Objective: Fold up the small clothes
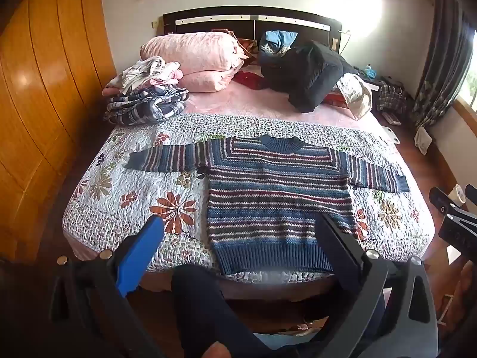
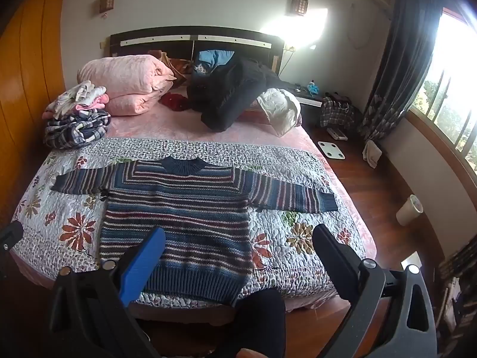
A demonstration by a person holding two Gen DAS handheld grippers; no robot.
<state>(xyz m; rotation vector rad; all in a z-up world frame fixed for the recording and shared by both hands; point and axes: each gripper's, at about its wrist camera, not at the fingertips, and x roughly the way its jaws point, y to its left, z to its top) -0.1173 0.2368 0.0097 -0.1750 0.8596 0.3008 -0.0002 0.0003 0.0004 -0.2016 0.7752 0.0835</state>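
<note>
While both sets of tongs are held above the foot of the bed, nothing is gripped: left tongs (image 1: 240,229) spread wide, right tongs (image 2: 238,240) likewise wide. Striped sweater (image 1: 277,197) is laid flat on the floral quilt (image 1: 119,185), hem at the near edge, collar pointing toward the headboard (image 1: 253,21); long axis of the body runs near to far, sleeves stretched out crosswise.

Risks judged: thick knit could be pinched in one layer only, so the fold sags; hem could be dragged off the near edge; quilt could be caught along with it. Clothes pile (image 1: 146,95) lies farther back, well apart.
</note>
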